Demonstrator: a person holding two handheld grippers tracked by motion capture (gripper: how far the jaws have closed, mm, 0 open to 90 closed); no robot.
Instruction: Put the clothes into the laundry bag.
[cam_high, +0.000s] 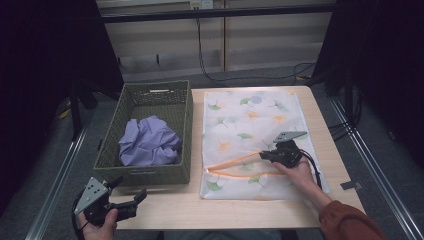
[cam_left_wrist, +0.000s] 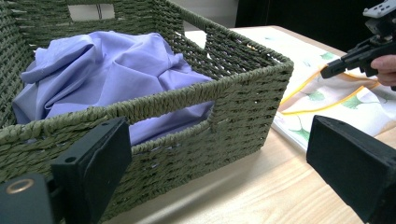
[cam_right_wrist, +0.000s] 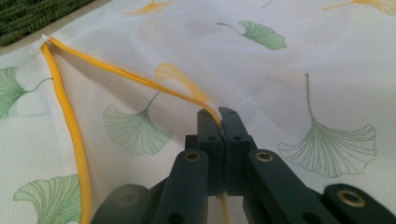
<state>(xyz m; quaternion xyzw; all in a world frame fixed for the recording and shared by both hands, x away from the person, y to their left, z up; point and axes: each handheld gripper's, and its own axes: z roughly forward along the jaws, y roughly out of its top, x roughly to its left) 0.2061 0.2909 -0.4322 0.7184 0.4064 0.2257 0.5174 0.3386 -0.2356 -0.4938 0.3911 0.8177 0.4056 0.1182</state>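
One mesh laundry bag (cam_high: 250, 125), printed with ginkgo leaves, lay flat on the table (cam_high: 320, 120) beside one woven basket (cam_high: 185, 130) holding one crumpled lilac cloth (cam_high: 149, 142). The right gripper (cam_right_wrist: 218, 114) pinched the bag's orange zipper edge (cam_right_wrist: 140, 80); the left gripper (cam_high: 125, 191) hung released near the basket.

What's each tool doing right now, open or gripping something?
Left tool: open, holding nothing, near the basket.
Right tool: closed on the orange edge of the laundry bag.
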